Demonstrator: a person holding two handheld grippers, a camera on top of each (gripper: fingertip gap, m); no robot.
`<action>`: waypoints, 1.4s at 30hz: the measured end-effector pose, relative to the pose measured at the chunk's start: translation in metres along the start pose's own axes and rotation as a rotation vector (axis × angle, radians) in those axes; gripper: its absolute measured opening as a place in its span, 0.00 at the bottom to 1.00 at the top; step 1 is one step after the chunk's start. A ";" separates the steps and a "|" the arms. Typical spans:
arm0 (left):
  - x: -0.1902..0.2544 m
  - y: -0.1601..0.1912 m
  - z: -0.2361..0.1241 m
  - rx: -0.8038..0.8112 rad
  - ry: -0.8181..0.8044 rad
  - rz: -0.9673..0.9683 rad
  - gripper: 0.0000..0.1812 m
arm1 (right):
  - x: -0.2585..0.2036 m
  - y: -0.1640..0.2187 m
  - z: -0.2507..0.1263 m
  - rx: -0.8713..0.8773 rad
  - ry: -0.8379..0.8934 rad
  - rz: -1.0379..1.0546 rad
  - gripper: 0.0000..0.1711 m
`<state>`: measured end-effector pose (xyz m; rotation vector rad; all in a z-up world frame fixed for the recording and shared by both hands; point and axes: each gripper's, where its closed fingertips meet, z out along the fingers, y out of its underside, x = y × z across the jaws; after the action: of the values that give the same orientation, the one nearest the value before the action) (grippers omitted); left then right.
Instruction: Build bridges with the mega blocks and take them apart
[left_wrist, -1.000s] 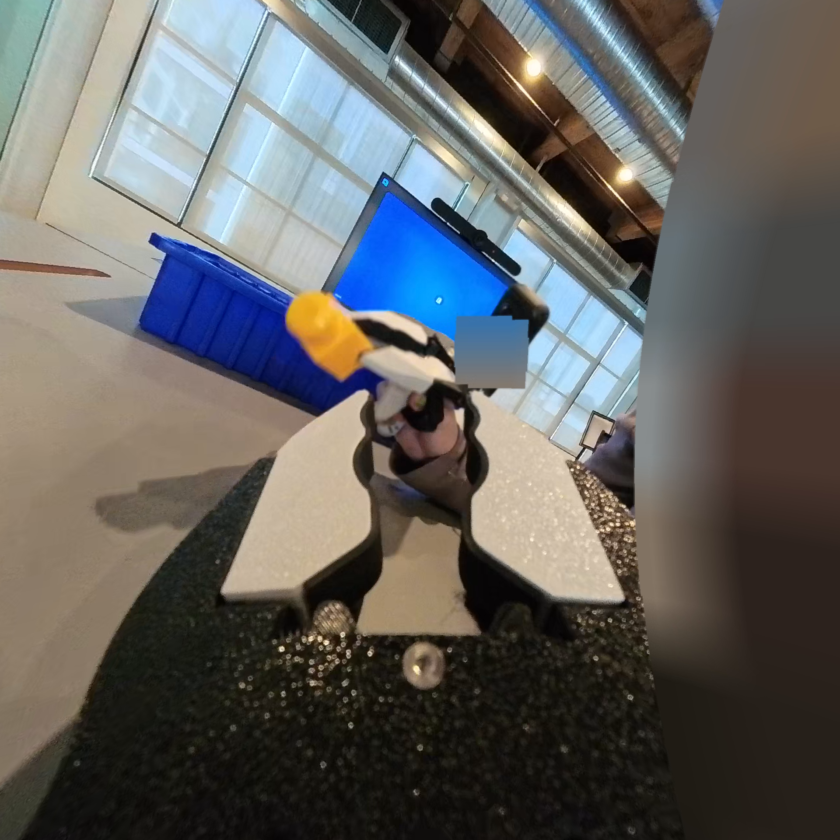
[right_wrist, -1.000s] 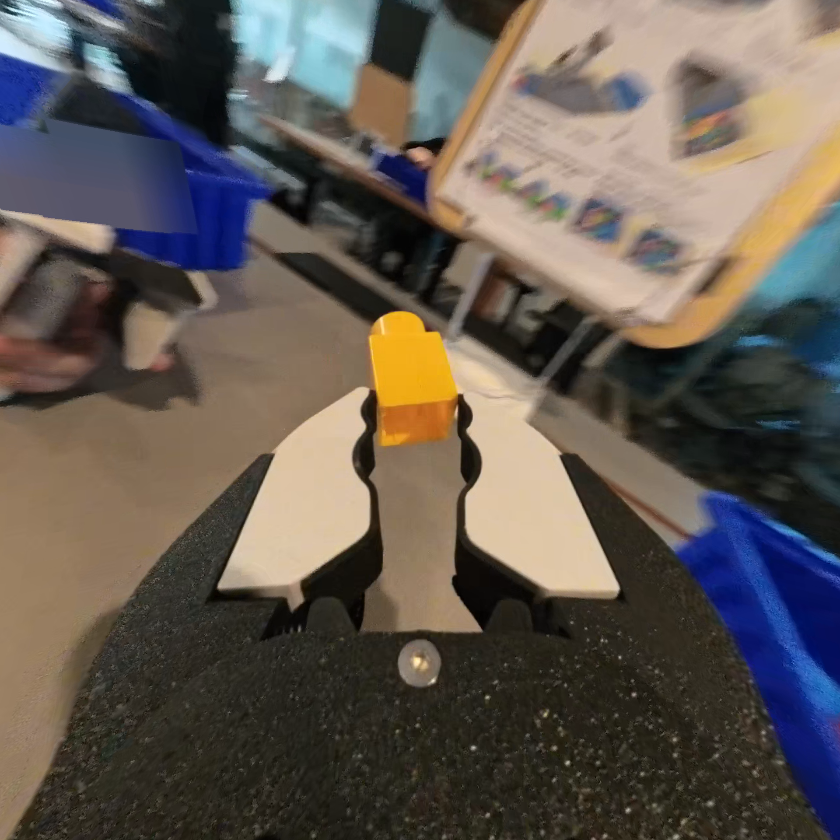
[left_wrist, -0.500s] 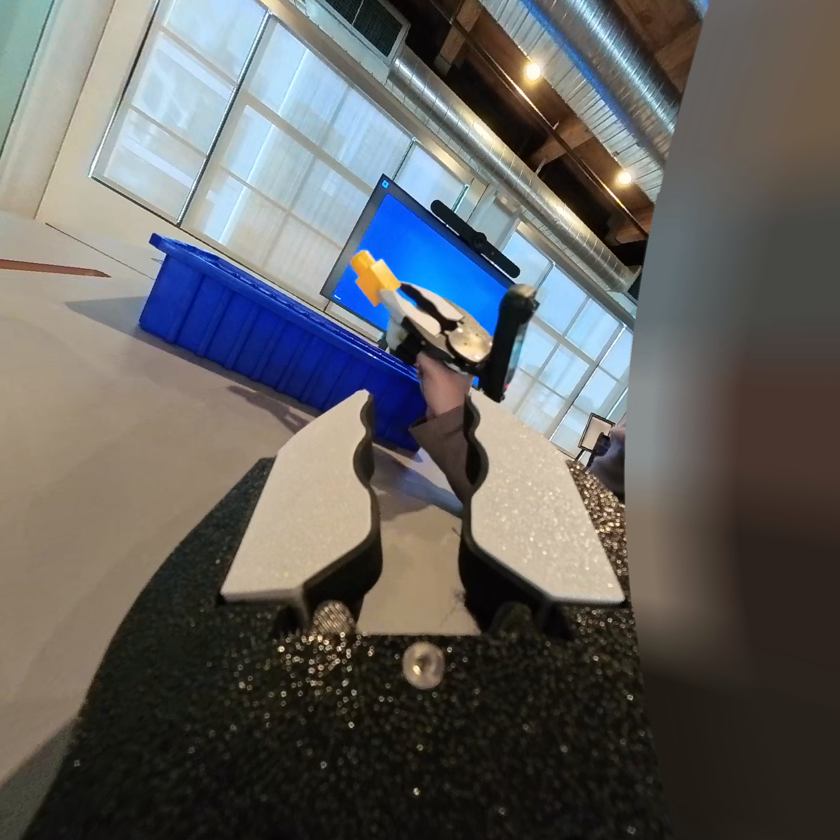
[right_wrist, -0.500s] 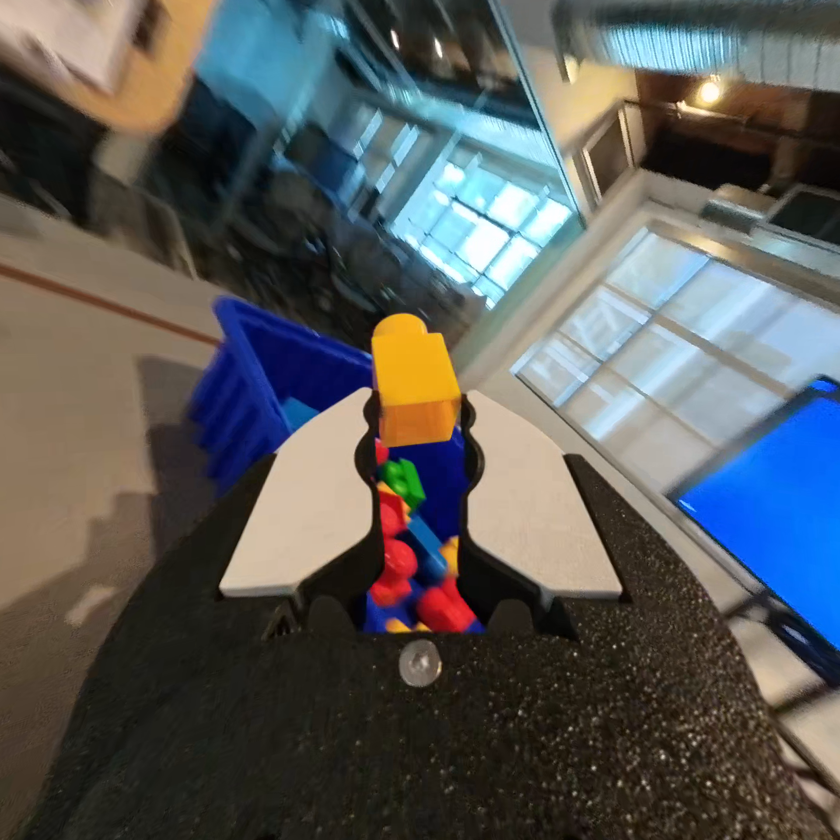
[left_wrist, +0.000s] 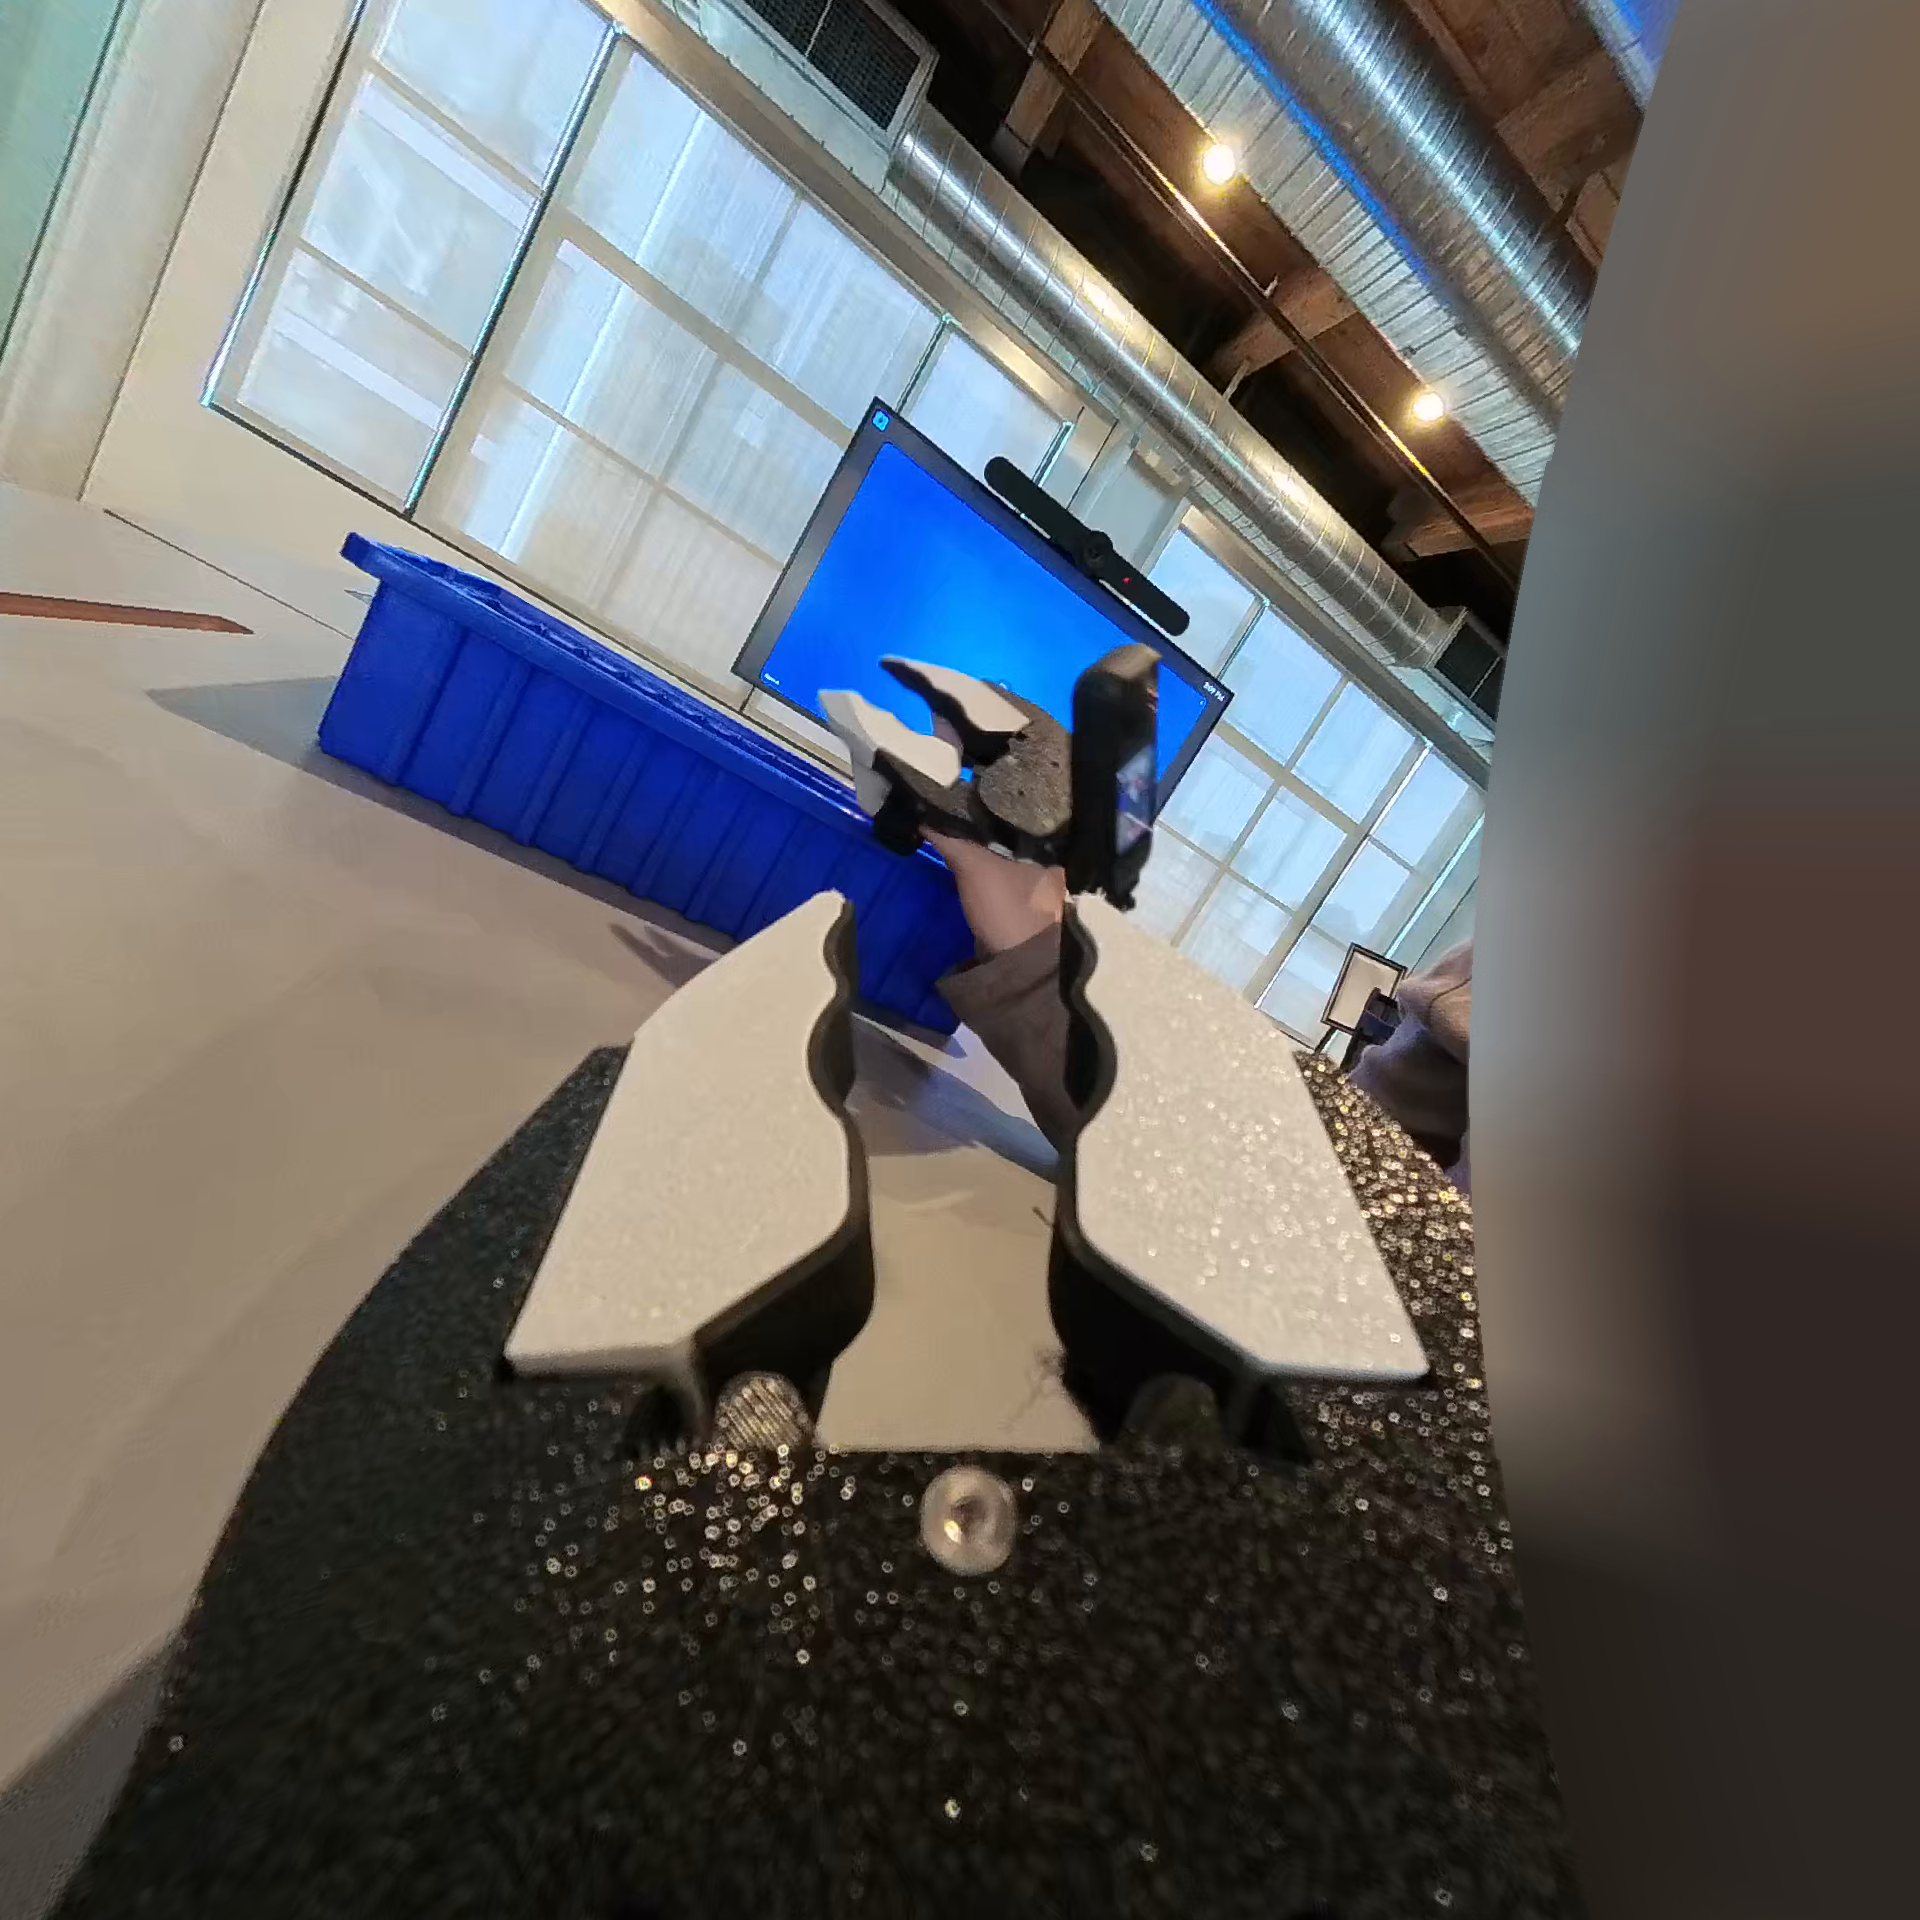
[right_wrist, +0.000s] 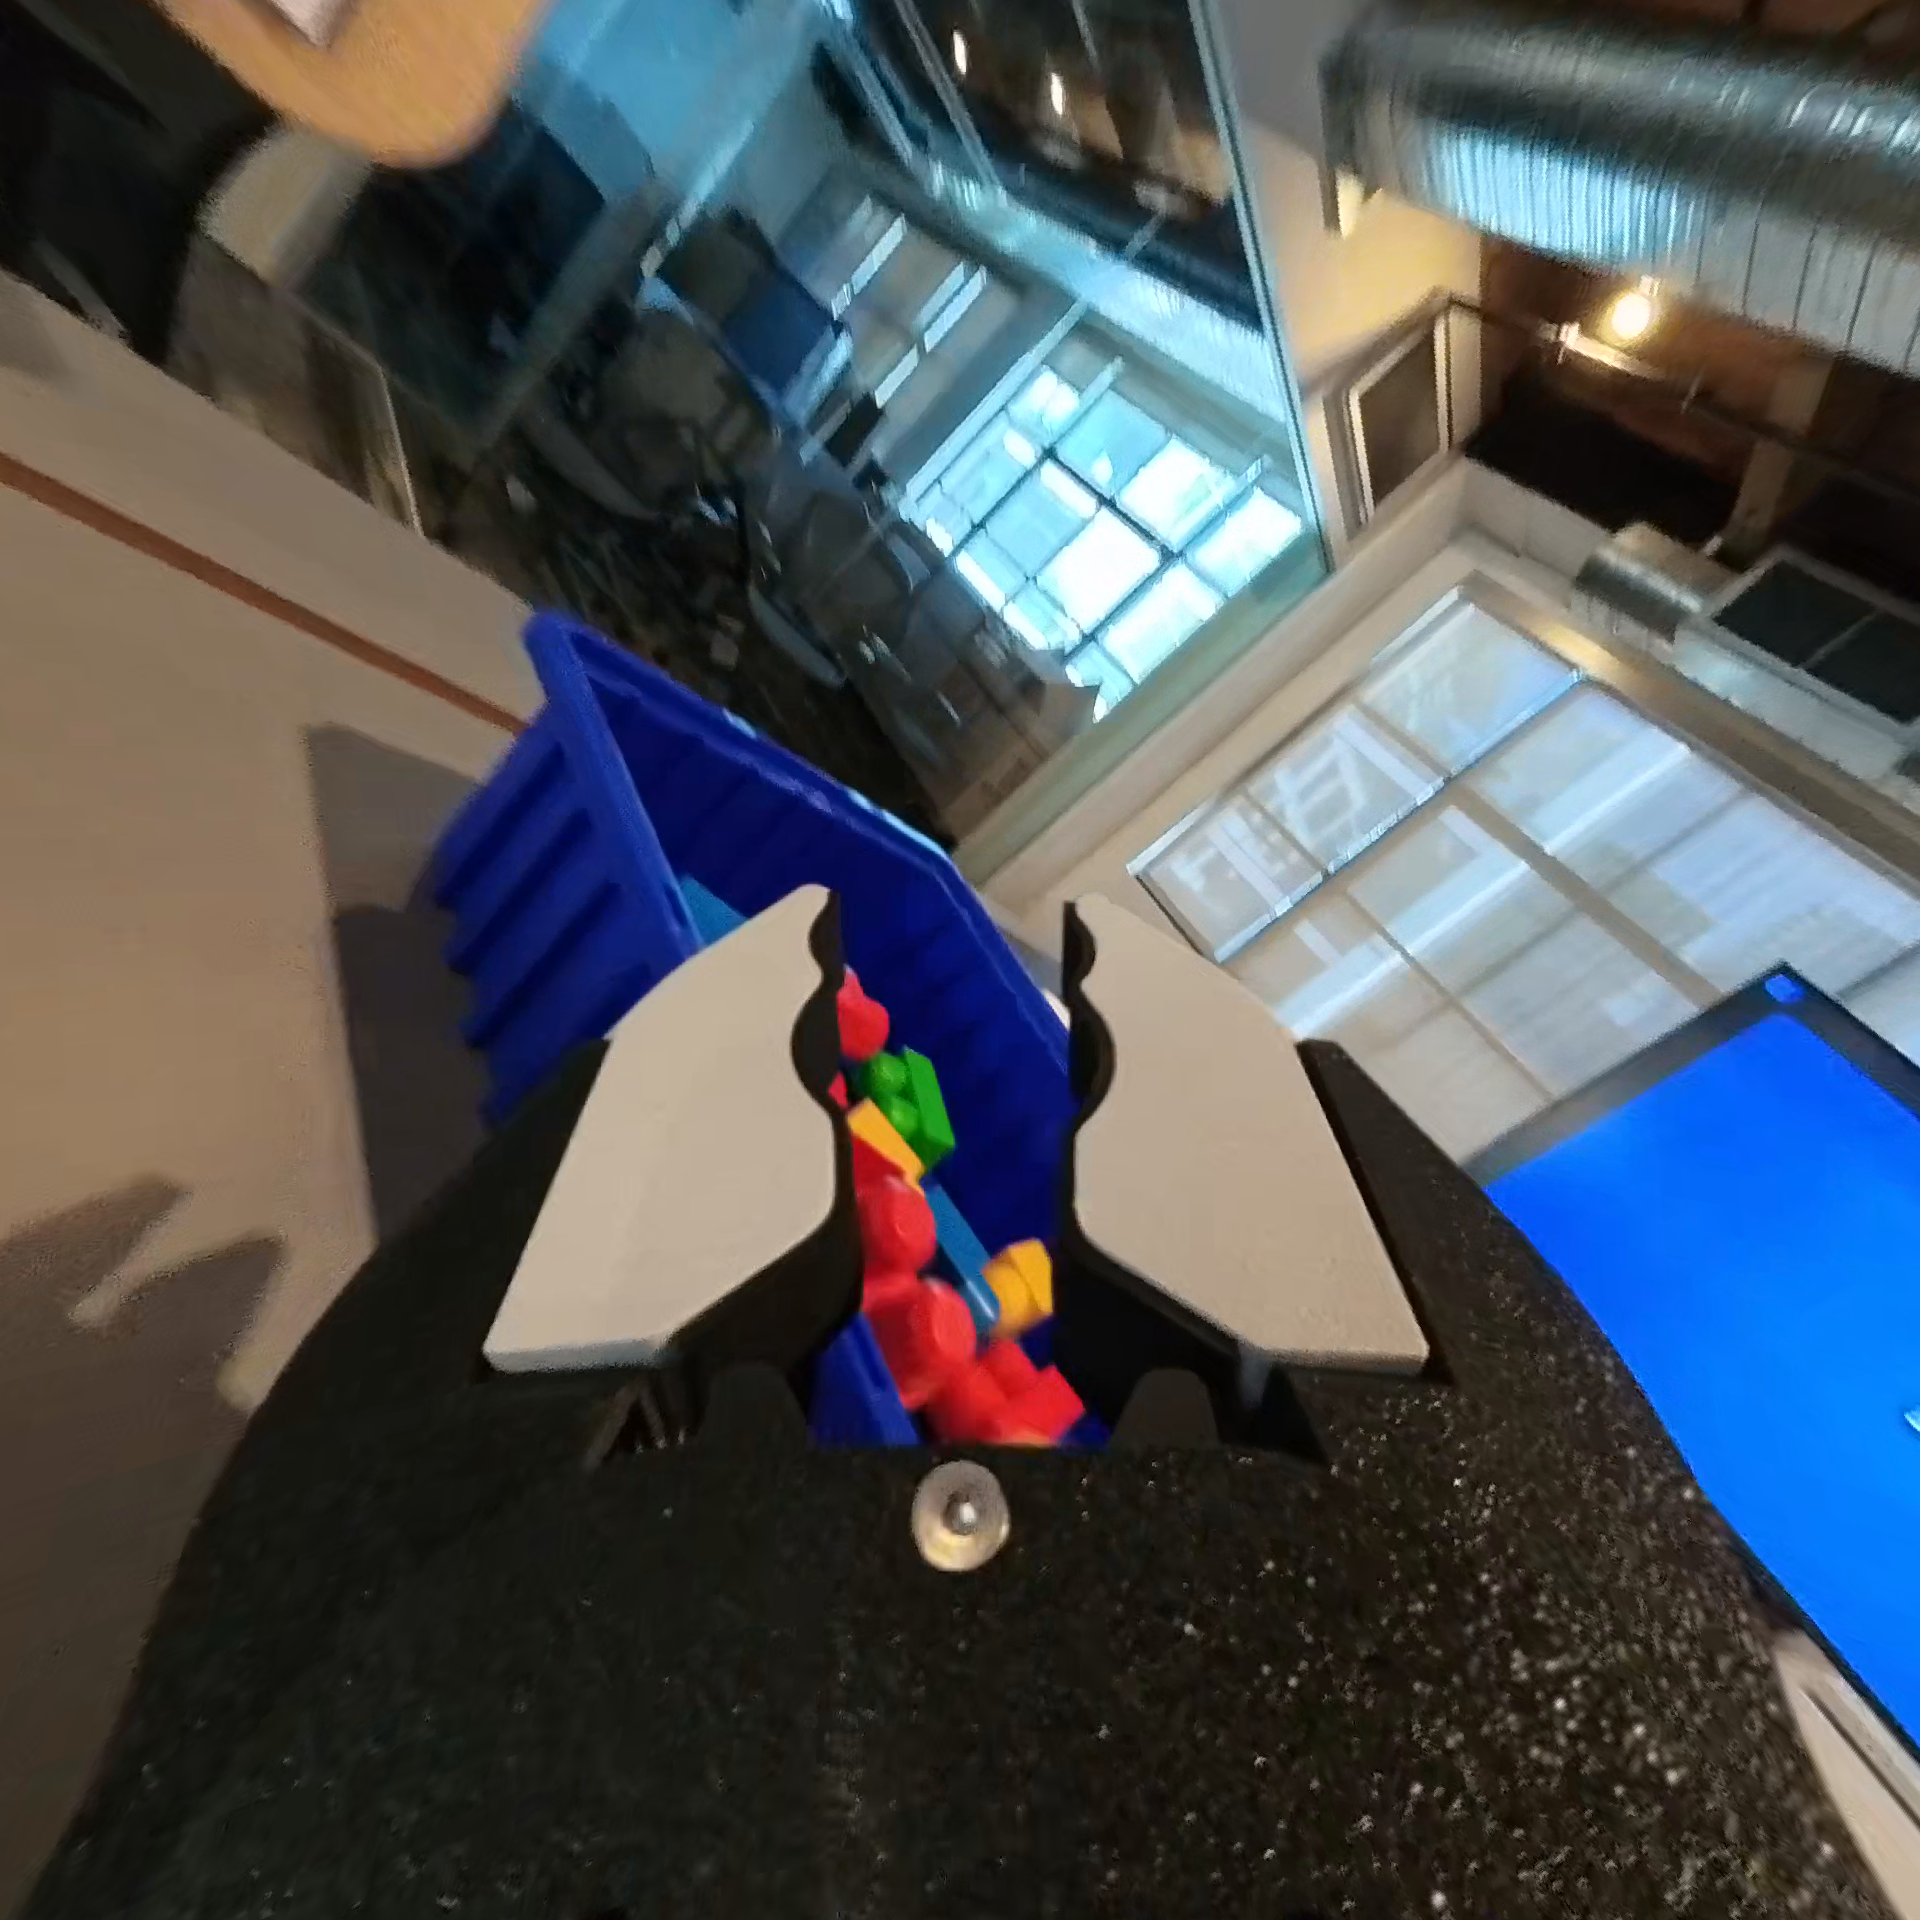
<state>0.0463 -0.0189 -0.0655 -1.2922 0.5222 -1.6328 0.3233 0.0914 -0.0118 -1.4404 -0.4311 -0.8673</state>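
Blocks (right_wrist: 914, 1268) in bin (right_wrist: 582, 894) — beyond parted, empty fingers (right_wrist: 686, 1174)

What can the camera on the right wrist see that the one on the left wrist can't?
Only the right wrist view looks down into the blue bin, showing red, green, yellow and blue mega blocks between the open fingers of the right hand-held gripper. Only the left wrist view shows the bin's outer side, the person's hand holding the right gripper above it, and the open left hand-held gripper. Both show the grey table, windows and blue screen.

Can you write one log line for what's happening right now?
right gripper: open, empty, over blue bin | bin: mixed blocks | left gripper: open, empty
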 end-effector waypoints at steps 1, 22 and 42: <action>-0.001 -0.001 -0.001 0.000 -0.001 0.000 0.20 | -0.007 -0.010 -0.003 0.053 -0.028 0.025 0.21; -0.018 -0.027 -0.012 0.068 -0.147 0.203 0.14 | -0.147 -0.118 -0.087 0.511 -1.037 0.671 0.19; -0.020 -0.037 -0.031 0.142 -0.225 0.205 0.14 | -0.389 -0.432 -0.239 0.370 -1.956 -0.304 0.29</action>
<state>0.0021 0.0081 -0.0567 -1.2540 0.3807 -1.3126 -0.2985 -0.0004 -0.0341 -1.4424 -2.1129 0.7203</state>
